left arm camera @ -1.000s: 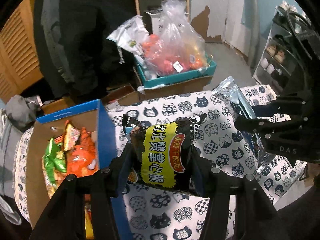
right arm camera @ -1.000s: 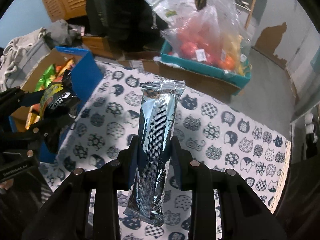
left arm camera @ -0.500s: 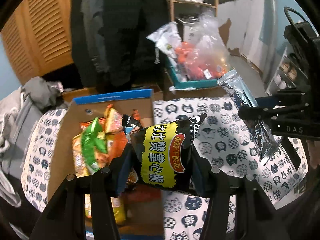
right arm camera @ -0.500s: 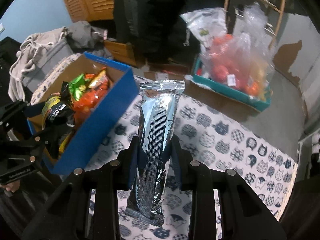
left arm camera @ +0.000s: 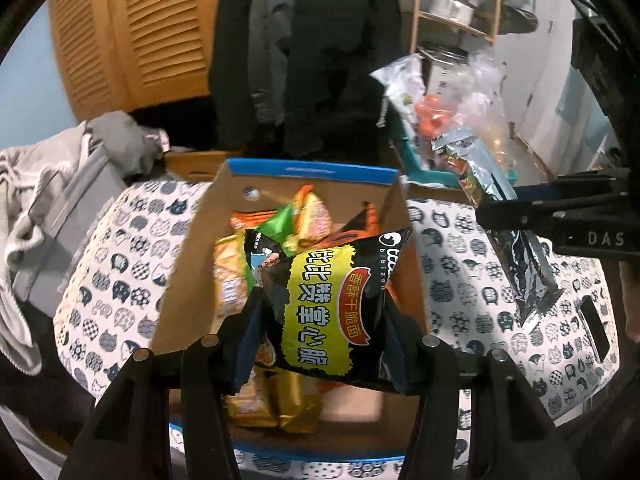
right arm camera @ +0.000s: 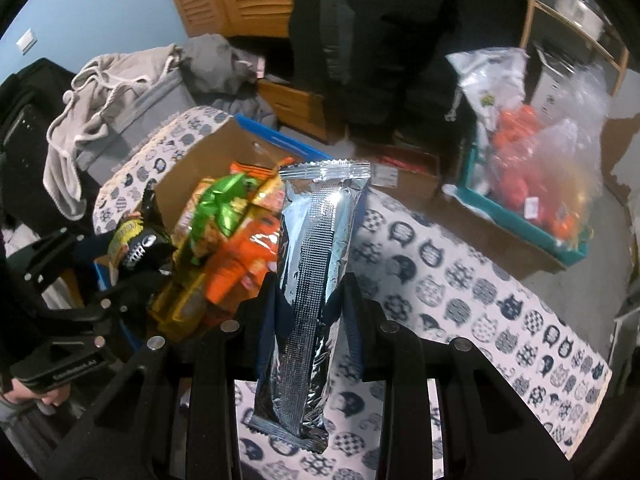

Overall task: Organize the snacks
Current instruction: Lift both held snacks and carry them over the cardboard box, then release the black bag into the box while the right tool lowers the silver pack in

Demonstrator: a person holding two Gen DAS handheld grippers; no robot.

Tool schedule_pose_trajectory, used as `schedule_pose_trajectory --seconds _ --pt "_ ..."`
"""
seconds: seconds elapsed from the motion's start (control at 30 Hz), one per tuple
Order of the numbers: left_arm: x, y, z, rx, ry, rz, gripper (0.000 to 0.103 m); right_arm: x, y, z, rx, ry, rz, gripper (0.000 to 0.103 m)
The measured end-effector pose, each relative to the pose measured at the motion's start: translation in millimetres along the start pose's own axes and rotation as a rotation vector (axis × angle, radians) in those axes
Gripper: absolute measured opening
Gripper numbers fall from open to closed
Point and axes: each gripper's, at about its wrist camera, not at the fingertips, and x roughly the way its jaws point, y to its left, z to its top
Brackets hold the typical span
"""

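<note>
We hold the left gripper (left arm camera: 324,316) with its jaws closed on a black and yellow snack bag (left arm camera: 332,300), which sits at the centre of the left wrist view, directly over the open cardboard box (left arm camera: 192,256). The box, brown inside with a blue rim, stands on the desk (left arm camera: 120,264), whose cover is printed with cat faces. Inside the box we see a heap of orange, green and yellow snack packets (left arm camera: 288,216) reaching towards the upper centre of the frame.

Our right gripper (right arm camera: 312,300) has its jaws clamped around a long silver foil packet (right arm camera: 316,272), held upright in the middle of the right wrist view, with its crimped top edge level with the far blue rim of the box. It hangs just beside the right wall of the box, over the cat-print cover. In the left wrist view this packet appears at the right, tilted.

At the upper right, beyond the desk, a teal tray (right arm camera: 520,224) holds a clear plastic bag of orange-red items (right arm camera: 532,164).
</note>
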Motion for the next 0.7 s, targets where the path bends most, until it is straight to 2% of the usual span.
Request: schedule_pose_trajectory --seconds 0.37,0.7 --pt "15 52 -11 -0.112 0.037 0.035 0.055 34 42 27 -0.015 0.047 0.056 0.029" --pt "27 68 -18 -0.147 0.094 0.042 0.06 58 72 36 -0.036 0.084 0.103 0.029"
